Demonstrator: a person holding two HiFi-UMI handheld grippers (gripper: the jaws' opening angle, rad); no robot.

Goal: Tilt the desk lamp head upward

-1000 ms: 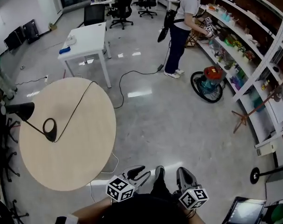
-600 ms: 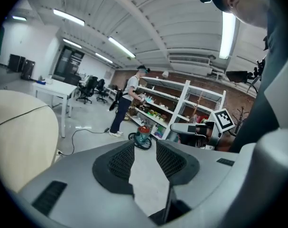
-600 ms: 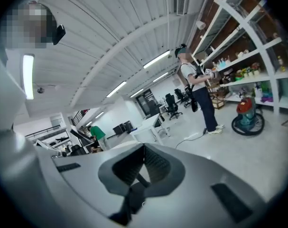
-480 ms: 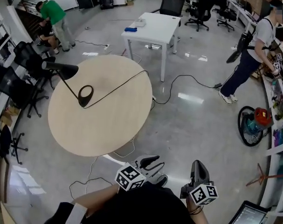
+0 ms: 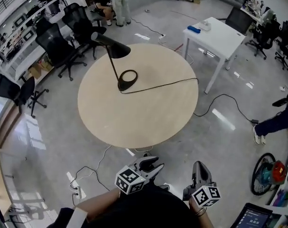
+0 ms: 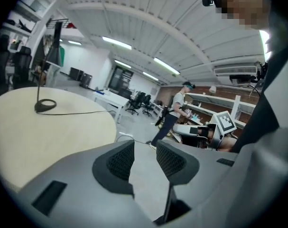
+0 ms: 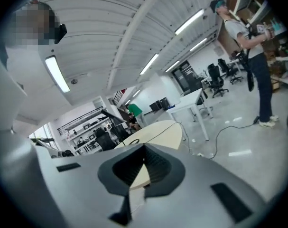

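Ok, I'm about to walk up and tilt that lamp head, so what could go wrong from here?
The desk lamp stands tall on a small ring base, so pushing its head up might tip it. Loose cables lie on the floor before the table's near edge and could catch a foot. The lamp's cord trails off the table; snagging it may drag the lamp.

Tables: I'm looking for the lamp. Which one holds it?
The round beige table, where the black desk lamp stands; the white rectangular table beyond has none.
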